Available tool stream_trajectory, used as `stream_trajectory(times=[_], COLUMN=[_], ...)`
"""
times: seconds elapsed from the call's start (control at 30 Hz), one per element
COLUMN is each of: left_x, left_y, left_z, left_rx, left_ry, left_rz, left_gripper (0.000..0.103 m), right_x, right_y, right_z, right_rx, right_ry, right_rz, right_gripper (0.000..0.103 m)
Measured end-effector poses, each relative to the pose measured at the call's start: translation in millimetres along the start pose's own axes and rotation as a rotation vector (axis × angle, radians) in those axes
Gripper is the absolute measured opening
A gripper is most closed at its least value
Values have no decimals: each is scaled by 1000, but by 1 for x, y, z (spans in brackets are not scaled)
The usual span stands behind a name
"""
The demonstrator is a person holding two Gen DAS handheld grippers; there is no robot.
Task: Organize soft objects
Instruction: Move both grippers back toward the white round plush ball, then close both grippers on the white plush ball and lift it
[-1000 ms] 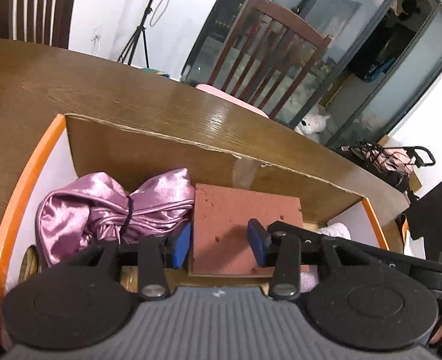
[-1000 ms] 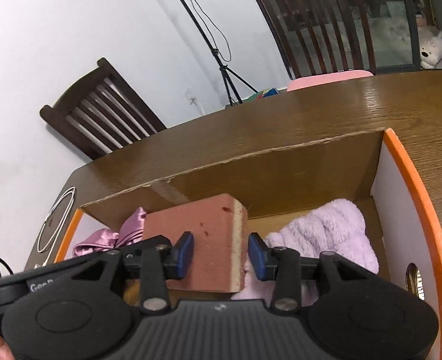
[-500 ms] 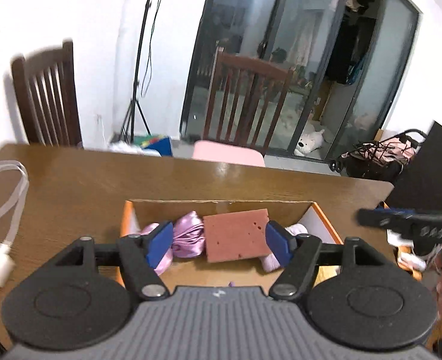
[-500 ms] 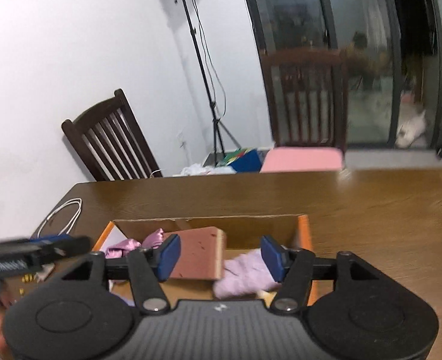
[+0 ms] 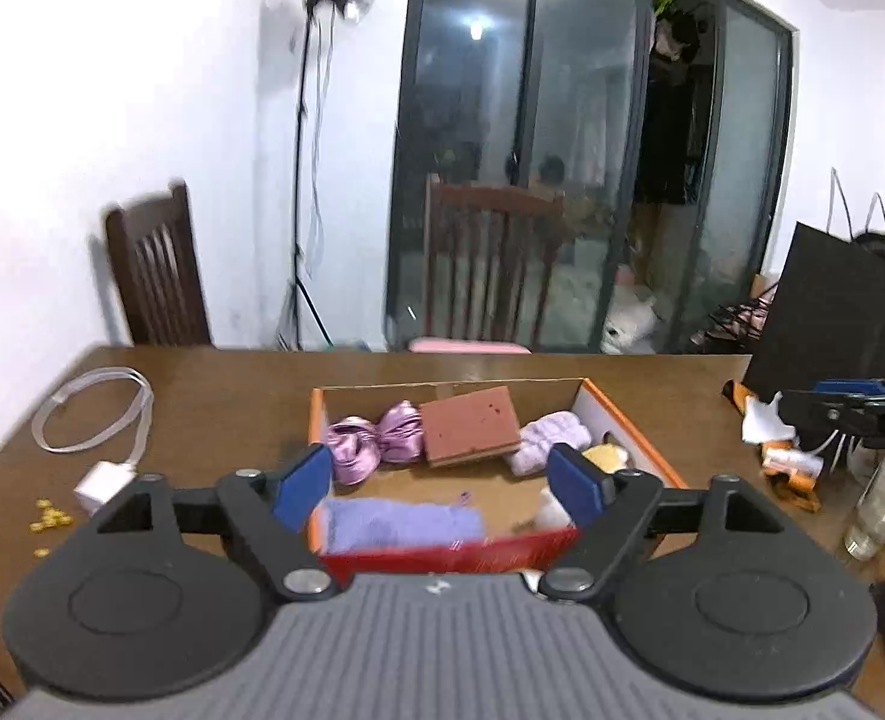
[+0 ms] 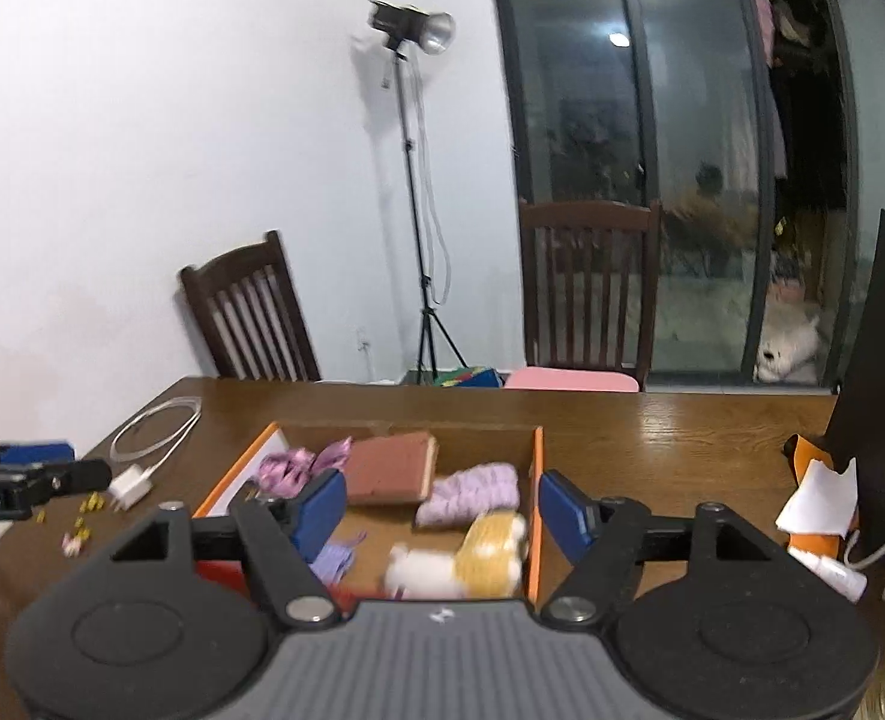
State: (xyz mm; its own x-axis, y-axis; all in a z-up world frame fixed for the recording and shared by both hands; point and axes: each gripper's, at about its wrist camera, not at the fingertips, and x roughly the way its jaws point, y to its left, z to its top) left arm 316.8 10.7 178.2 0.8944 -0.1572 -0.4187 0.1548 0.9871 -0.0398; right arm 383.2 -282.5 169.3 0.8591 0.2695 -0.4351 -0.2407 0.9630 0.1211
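Both tools, left tool (image 5: 439, 483) and right tool (image 6: 442, 507), spread empty, jaws just widening; above near edge of orange-rimmed cardboard box (image 5: 622, 414), reddish-brown rectangular sponge block (image 5: 469, 426) lying crosswise at far wall.

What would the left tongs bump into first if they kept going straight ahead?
Probably the cardboard box, landing on the purple towel at its near end. The left tongs are open and empty; depth is hard to judge.

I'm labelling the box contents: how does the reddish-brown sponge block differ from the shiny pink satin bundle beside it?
The reddish-brown sponge block is flat-faced and square-cornered; the shiny pink satin bundle is crumpled and cinched in the middle. The block looks matte with small dark pits; the bundle is glossy with folds. The block shows a paler layer at its edge in the right wrist view; the bundle is one colour. Both lie along the far wall of the orange-edged cardboard box.
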Motion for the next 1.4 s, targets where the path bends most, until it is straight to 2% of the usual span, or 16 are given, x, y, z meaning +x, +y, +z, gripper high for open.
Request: stream_trajectory(times=[0.07,0.2,0.33,0.4,0.5,0.57,0.63,0.73,0.83,0.97,1.1,1.23,1.27,1.33,1.37,1.4], left_x=[-24,-68,-116,-135,-158,-165,-165,-160,-149,-131,-102,-65,-53,-25,-10,5], left_y=[-5,-2,-3,-1,2,5,8,7,10,11,13,10,9,8,8,7], left_z=[-29,-78,-128,-149,-177,-188,-193,-196,-199,-204,-196,-174,-167,-151,-144,-137], left_rx=[20,-19,-14,-1,22,13,19,23,6,8,-9,-23,-26,-28,-32,-39], left_ry=[-48,-96,-153,-154,-140,-130,-119,-114,-89,-41,-7,12,12,26,38,60], left_rz=[19,6,3,-15,-34,-38,-34,-6,-10,-7,-36,-105,-132,-178,-194,-201], left_gripper=[89,92,99,100,101,102,102,102,102,102,102,100,98,80,76,67], right_x=[-20,-65,-112,-136,-169,-179,-184,-183,-172,-147,-118,-84,-72,-49,-36,-21], right_y=[8,21,30,33,40,45,47,47,45,38,34,34,35,37,38,39], right_z=[-28,-90,-143,-165,-198,-216,-230,-237,-238,-238,-233,-215,-209,-200,-194,-188], right_rx=[-31,-74,-88,-74,-70,-88,-84,-48,-25,2,12,25,27,40,47,52], right_ry=[-26,-61,-117,-128,-140,-133,-125,-127,-121,-91,-59,-33,-32,-25,-17,-9], right_rz=[10,38,22,18,56,76,53,57,32,9,-14,53,78,111,124,138], right_gripper=[72,75,77,79,88,89,89,89,89,88,87,73,71,60,59,56])
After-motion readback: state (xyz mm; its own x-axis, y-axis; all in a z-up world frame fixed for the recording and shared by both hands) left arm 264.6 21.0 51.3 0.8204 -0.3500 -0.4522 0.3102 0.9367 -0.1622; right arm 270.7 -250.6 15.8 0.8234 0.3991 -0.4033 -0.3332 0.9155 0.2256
